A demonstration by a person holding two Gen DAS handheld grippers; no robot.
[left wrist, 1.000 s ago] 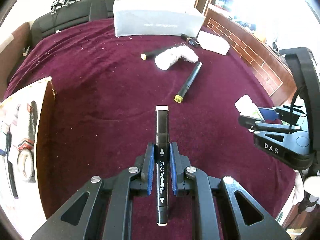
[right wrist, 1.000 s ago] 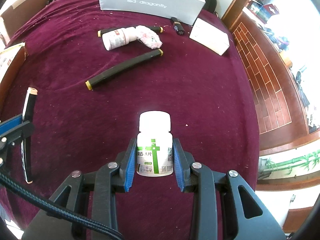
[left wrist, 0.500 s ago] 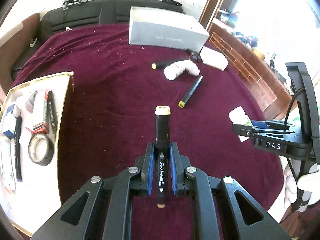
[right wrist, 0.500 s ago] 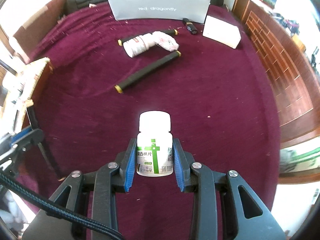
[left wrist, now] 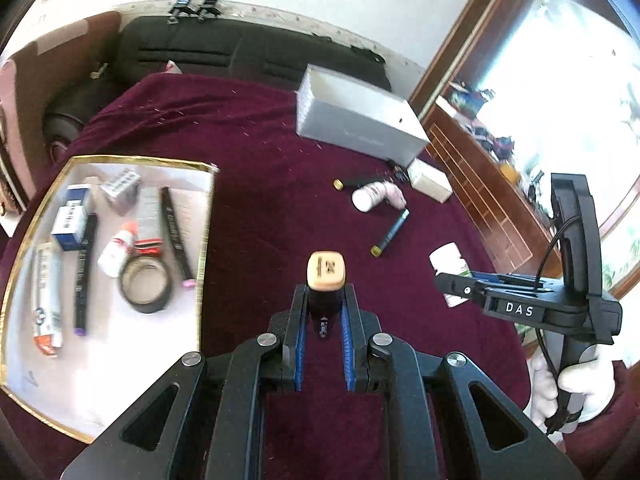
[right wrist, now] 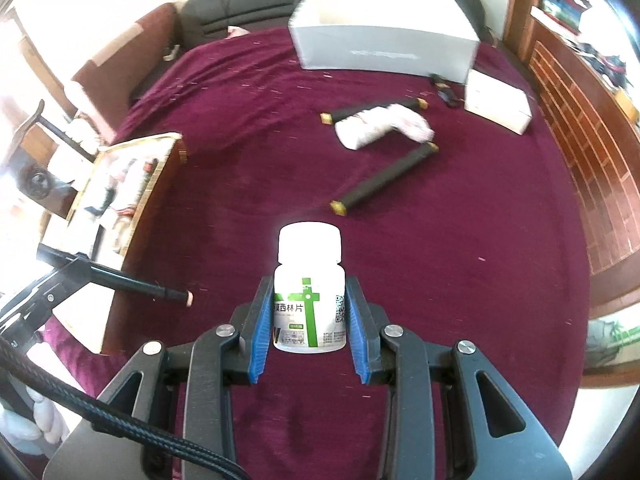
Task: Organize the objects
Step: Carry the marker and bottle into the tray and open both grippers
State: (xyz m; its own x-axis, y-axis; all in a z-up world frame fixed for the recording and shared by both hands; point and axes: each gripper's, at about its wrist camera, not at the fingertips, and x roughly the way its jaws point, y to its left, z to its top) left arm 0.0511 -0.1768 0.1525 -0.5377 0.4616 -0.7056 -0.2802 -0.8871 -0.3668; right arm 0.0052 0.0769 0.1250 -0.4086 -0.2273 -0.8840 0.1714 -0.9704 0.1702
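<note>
In the left wrist view my left gripper [left wrist: 325, 294] is shut on a black marker [left wrist: 325, 276], whose beige cap end points at the camera, above the maroon cloth and just right of the gold-rimmed tray [left wrist: 206, 216]. My right gripper [right wrist: 309, 286] is shut on a white medicine bottle with a green cross [right wrist: 309, 300], held upright over the cloth. The same bottle [left wrist: 449, 258] shows in the left wrist view at the right, in the right gripper [left wrist: 460, 285]. The marker [right wrist: 132, 282] appears at the left of the right wrist view, beside the tray [right wrist: 162, 170].
The tray holds a tape roll [left wrist: 146, 286], markers, small boxes and a tube. On the cloth lie a black marker [right wrist: 384, 178], a second marker [right wrist: 404, 105], a white bottle [right wrist: 360, 133] and a pink fluffy thing [right wrist: 414, 124]. A grey box [right wrist: 384, 40] and a small white box [right wrist: 498, 102] stand behind.
Both grippers have risen with their loads. The left view has swung toward the tray, which now shows almost whole. The marker has tipped until its cap end faces the camera.
</note>
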